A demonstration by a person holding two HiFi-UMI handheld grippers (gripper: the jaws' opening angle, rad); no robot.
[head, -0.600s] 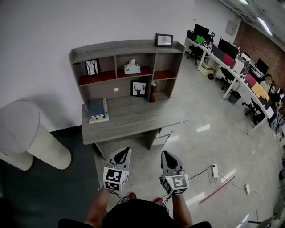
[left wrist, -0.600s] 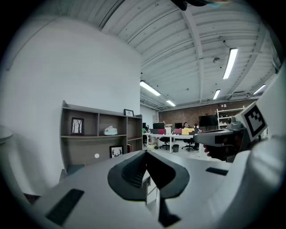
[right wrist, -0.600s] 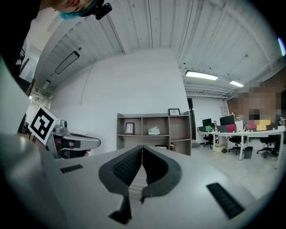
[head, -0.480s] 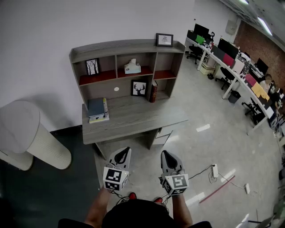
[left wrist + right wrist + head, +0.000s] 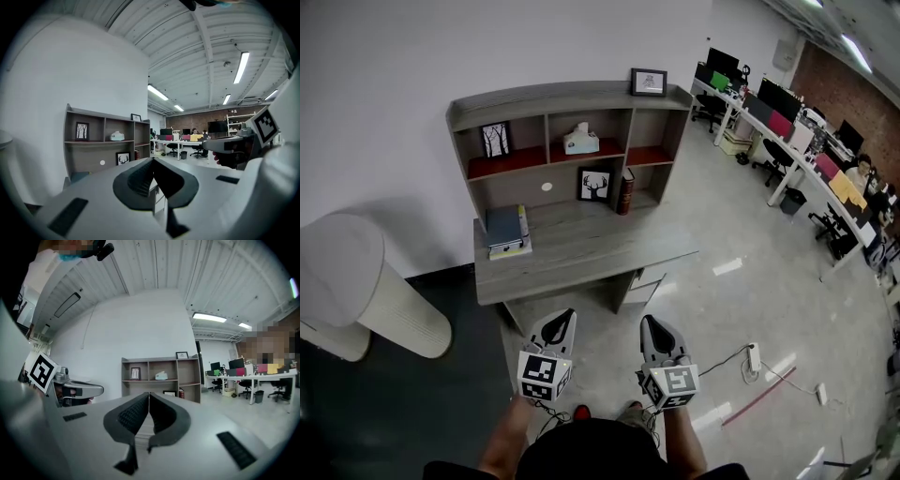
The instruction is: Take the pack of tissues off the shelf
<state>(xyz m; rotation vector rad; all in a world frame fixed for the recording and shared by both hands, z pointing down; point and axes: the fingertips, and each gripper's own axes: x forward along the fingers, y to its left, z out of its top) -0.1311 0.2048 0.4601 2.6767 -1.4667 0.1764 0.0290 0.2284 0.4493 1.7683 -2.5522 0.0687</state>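
Observation:
The pale green and white pack of tissues (image 5: 579, 141) sits in the middle upper compartment of the grey shelf unit (image 5: 569, 97); it also shows small in the left gripper view (image 5: 117, 136) and the right gripper view (image 5: 161, 376). Both grippers hang far short of the desk, over the floor. My left gripper (image 5: 564, 321) is shut with nothing in it, its jaws meeting at the tips (image 5: 153, 161). My right gripper (image 5: 651, 324) is shut and empty too (image 5: 149, 394).
A grey desk (image 5: 581, 253) carries the shelf unit, a stack of books (image 5: 504, 230), a deer picture (image 5: 595, 184) and a red book (image 5: 625, 192). A white ribbed cylinder (image 5: 366, 291) lies at the left. Office desks with people (image 5: 797, 141) line the right; cables and a power strip (image 5: 752, 360) lie on the floor.
The view has shifted very slightly; both grippers stay shut and in the same place.

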